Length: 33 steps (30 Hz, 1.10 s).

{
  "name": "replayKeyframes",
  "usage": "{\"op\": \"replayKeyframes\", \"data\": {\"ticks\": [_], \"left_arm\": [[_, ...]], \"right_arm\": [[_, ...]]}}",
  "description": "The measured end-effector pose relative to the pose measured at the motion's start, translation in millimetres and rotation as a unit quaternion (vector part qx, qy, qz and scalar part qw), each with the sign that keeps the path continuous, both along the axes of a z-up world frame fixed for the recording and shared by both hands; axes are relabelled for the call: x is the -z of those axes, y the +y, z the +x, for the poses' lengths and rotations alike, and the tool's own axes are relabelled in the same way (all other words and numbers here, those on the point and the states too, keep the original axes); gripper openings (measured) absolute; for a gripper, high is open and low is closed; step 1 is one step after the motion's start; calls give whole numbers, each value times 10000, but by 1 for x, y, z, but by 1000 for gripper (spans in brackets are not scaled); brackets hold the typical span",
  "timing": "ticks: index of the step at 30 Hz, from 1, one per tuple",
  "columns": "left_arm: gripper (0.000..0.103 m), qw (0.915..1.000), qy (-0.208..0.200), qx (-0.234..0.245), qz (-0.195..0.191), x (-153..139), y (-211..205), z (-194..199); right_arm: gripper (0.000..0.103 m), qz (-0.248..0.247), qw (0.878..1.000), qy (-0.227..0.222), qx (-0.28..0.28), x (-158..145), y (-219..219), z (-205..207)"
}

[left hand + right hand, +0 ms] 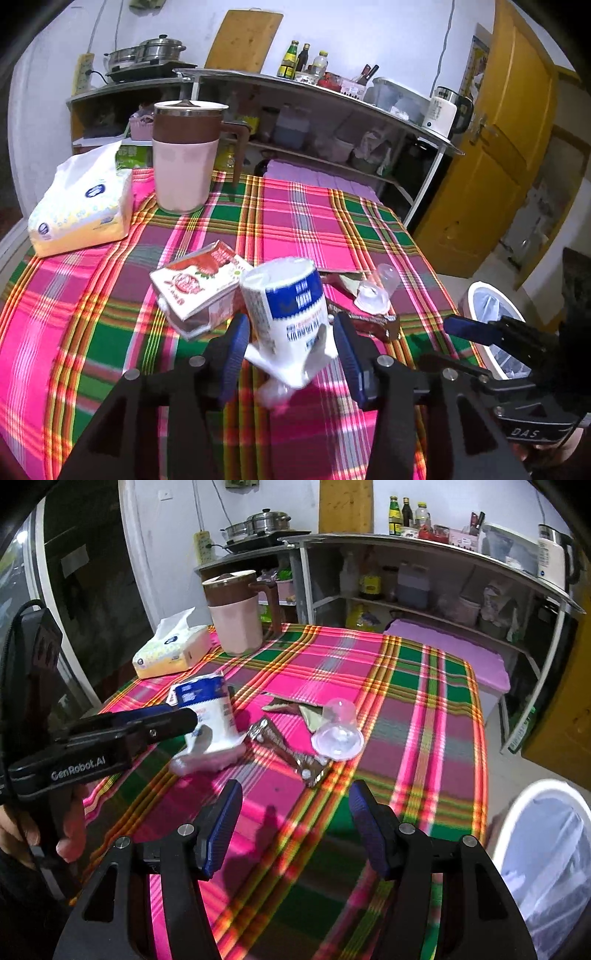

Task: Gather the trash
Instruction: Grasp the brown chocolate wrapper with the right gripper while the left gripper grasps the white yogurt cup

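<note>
A: Where is the white and blue carton (288, 310) seen relative to the left gripper (290, 347)?
B: It is seen between the two blue pads, its crumpled lower end level with them. Whether it is pinched or only flanked cannot be told; the jaws are set wide.

A: How is it oriented?
B: Its long axis is tilted, the top leaning toward 12 o'clock and the creased base toward 6 o'clock, above the plaid worktop (92, 314).

A: And the right gripper (295, 830)?
B: It is spread wide, and nothing is held between its pads. The bin (546, 849) is seen at 4 o'clock of it, off the worktop's edge.

A: What is shown in one view only?
B: The red and white carton (199, 284) at 10 o'clock of the carton is shown only in the left view. In the right view it is hidden, but the foil wrapper (291, 753) and the clear cup (338, 731) on its side are laid out plainly. The pitcher (236, 616) and tissue pack (170, 653) are seen in both.
</note>
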<state>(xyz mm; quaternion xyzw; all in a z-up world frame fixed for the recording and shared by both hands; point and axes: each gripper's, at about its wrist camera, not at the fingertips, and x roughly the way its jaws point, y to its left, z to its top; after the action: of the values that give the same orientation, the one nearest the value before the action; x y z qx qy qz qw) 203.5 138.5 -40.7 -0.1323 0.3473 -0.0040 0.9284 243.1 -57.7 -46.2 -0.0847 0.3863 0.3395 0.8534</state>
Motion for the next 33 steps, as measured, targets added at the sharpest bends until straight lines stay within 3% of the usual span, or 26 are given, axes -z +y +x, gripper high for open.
{"op": "replayKeyframes", "data": {"ticks": [9, 19, 33], "left_arm": [[53, 9999, 70, 4, -75, 5, 7, 24], [54, 9996, 268, 26, -93, 16, 0, 37], [52, 9999, -103, 50, -100, -7, -9, 3]], "right_arm": [[60, -172, 9994, 130, -282, 18, 29, 36], [24, -328, 9980, 349, -407, 36, 35, 46], [24, 7, 9989, 468, 0, 25, 1, 14]]}}
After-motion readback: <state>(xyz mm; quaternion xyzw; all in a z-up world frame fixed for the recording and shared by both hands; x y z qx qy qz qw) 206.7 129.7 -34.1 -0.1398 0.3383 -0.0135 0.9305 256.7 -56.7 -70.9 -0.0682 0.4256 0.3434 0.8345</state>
